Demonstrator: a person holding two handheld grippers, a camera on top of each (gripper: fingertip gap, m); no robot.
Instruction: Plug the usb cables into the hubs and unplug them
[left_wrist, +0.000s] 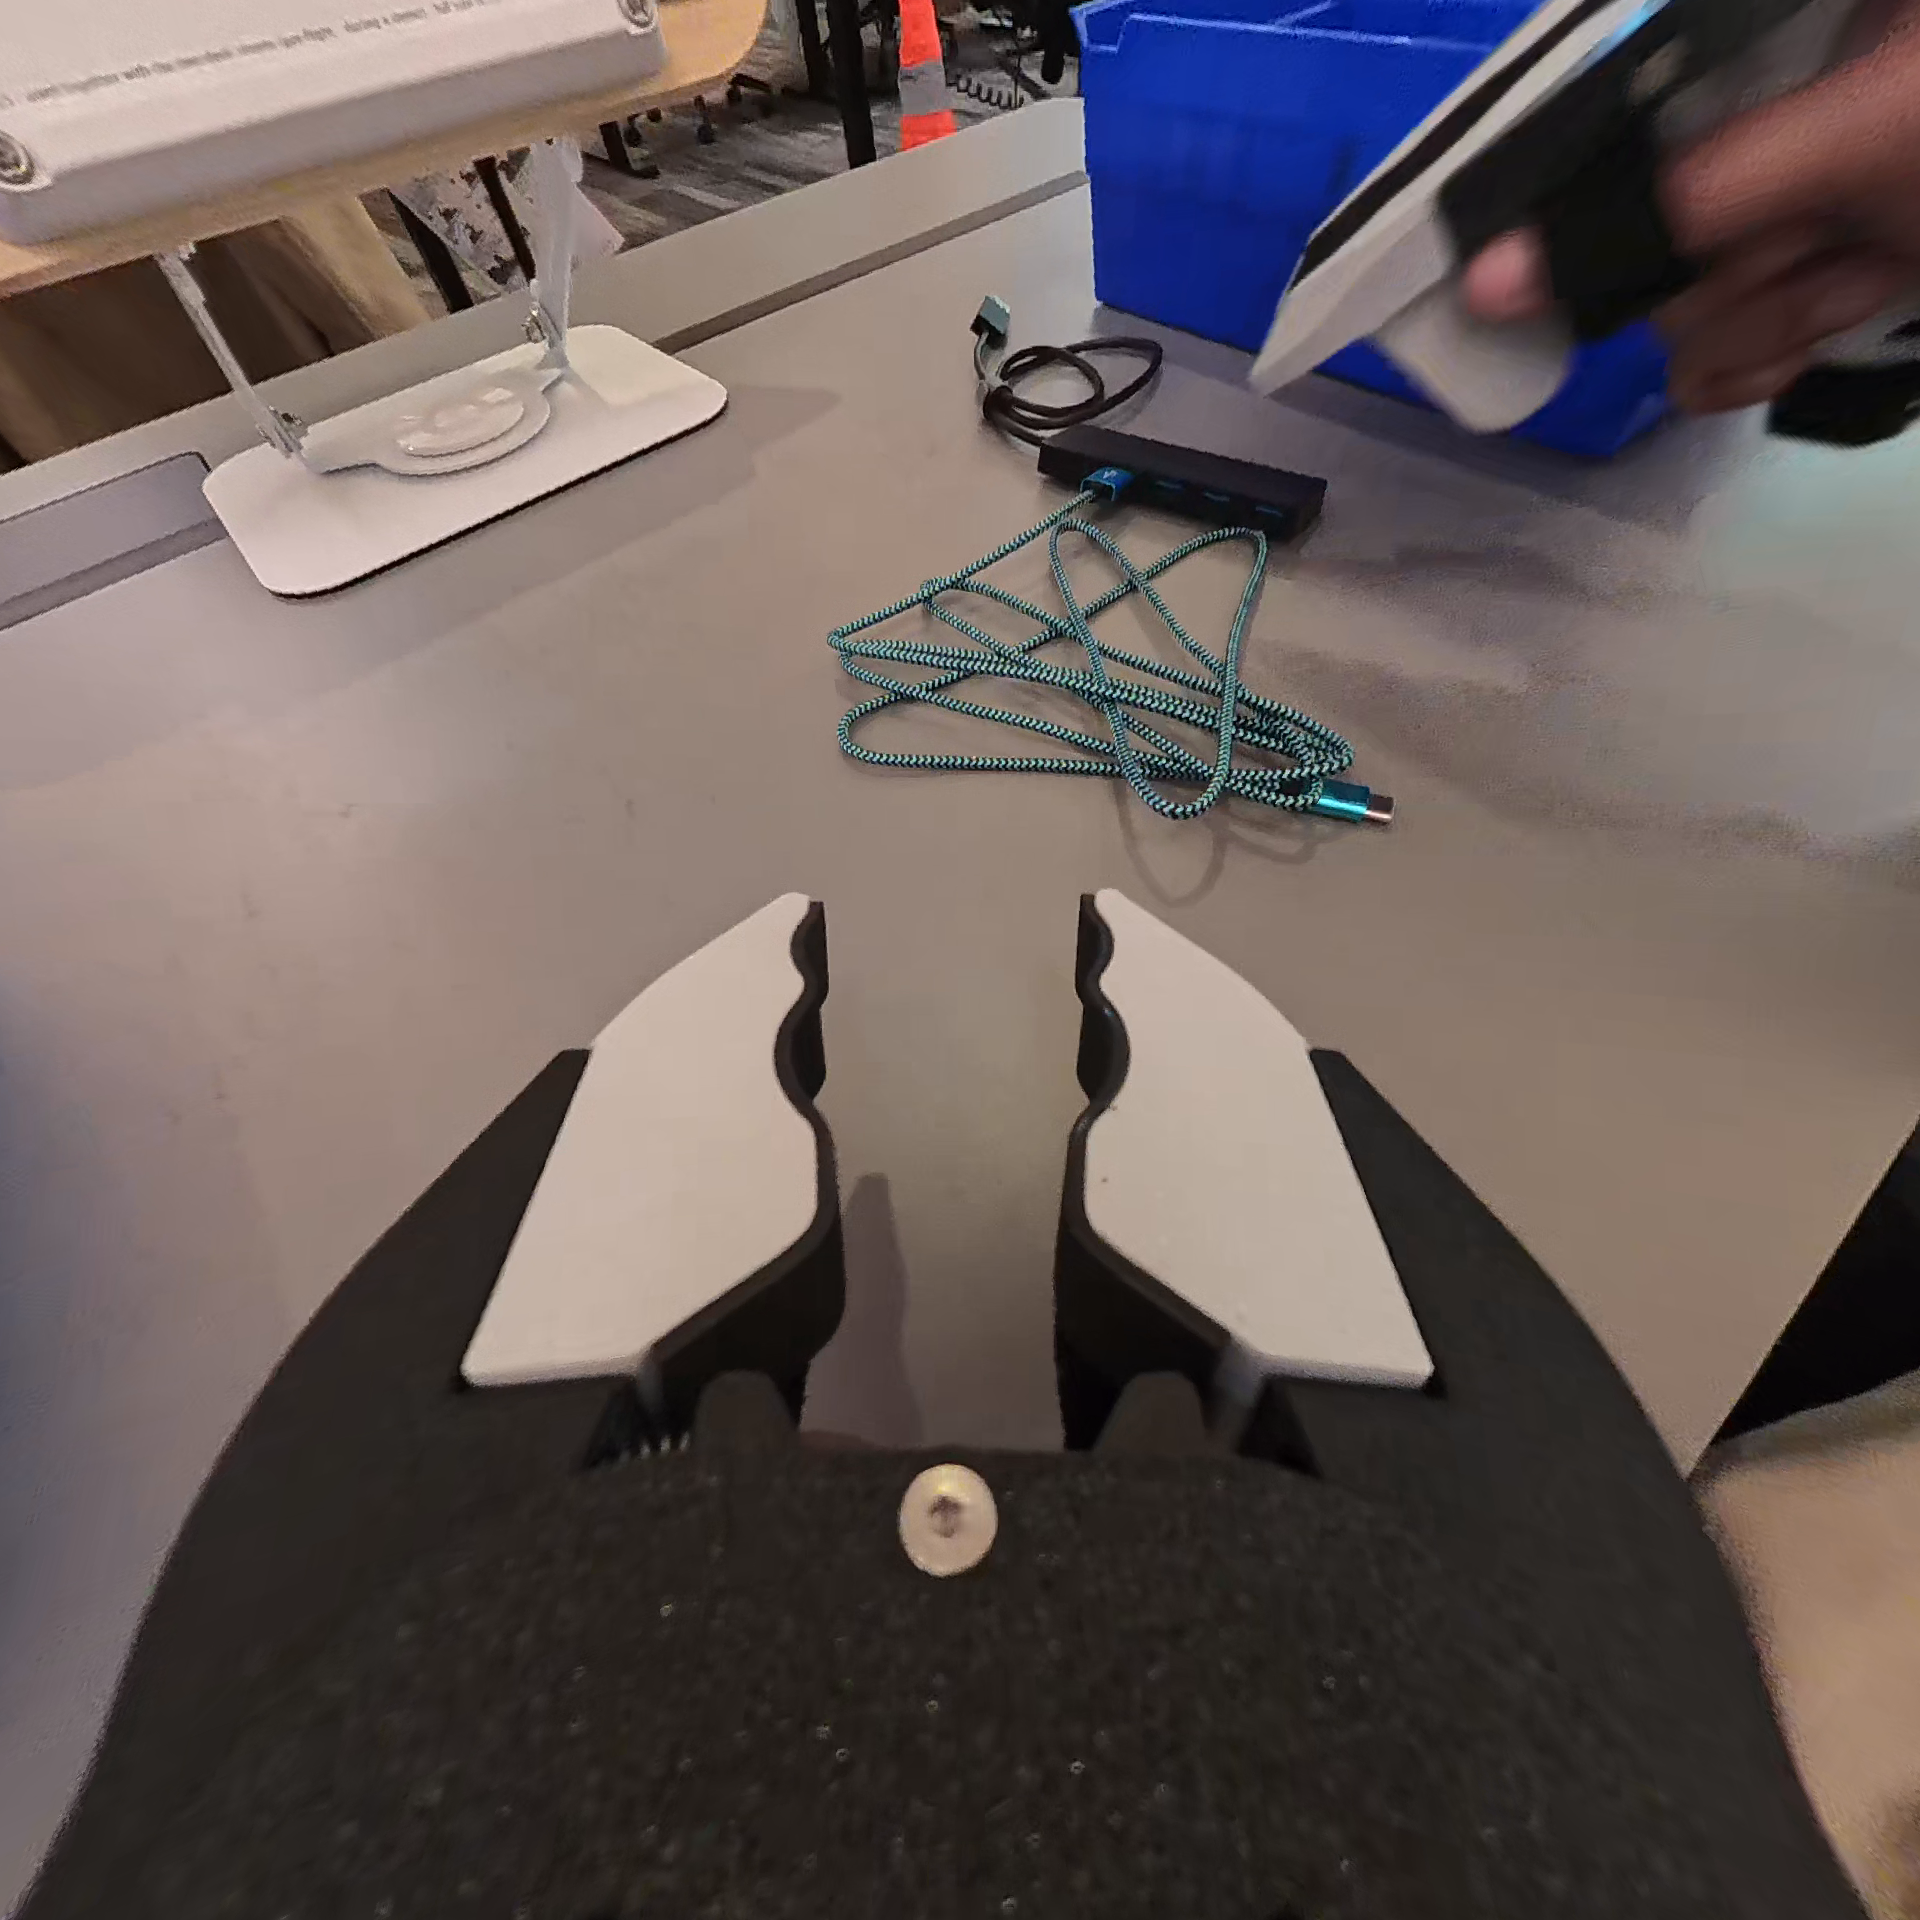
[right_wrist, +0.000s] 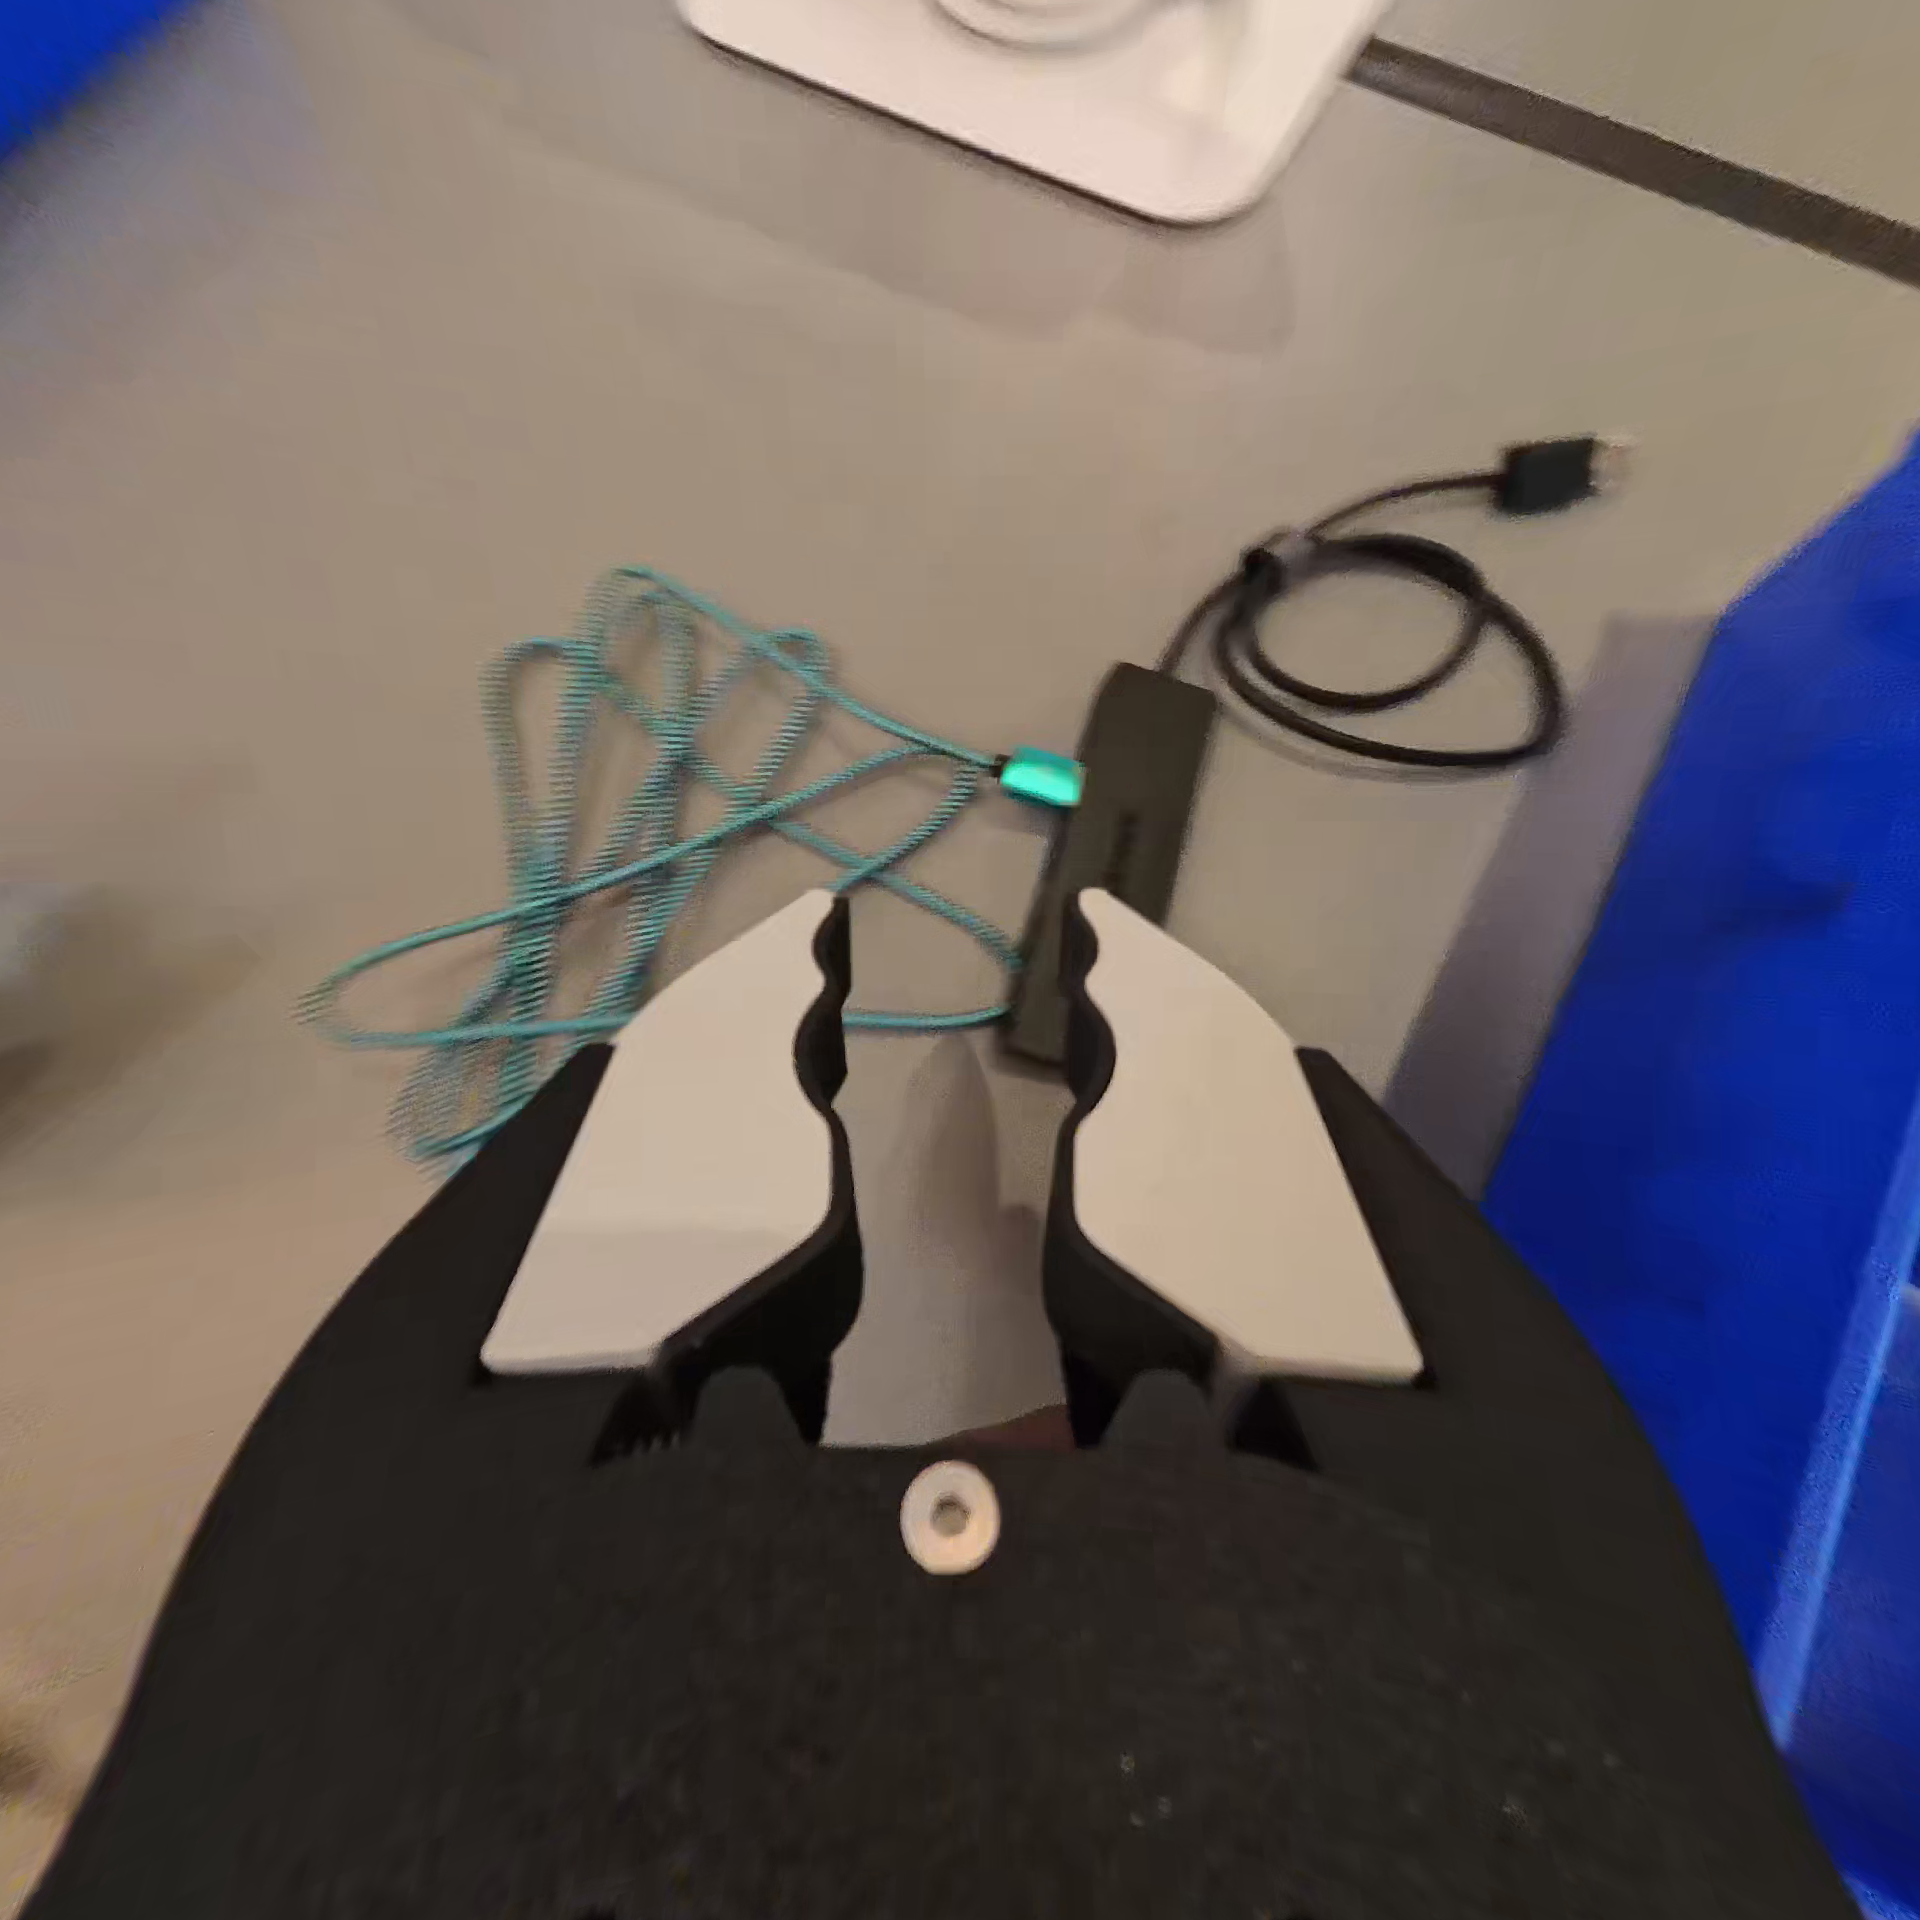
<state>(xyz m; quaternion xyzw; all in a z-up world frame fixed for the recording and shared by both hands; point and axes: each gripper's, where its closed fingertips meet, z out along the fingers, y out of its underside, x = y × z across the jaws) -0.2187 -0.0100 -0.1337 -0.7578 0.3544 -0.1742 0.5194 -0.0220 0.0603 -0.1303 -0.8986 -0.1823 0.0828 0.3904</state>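
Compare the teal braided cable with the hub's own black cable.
The teal braided cable is woven and sprawls in loose loops; the black cable is smooth and lies in a tight coil. The teal one's plug sits in the hub; the black one's plug lies free. Both rest on the grey table.

Soft indoor light, faint shadows; right wrist view motion-blurred; wide-angle edge distortion.

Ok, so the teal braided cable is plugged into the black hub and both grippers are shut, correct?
Not quite: the teal braided cable is plugged into the black hub, but both grippers are open, the left gripper in the left wrist view and the right gripper in the right.
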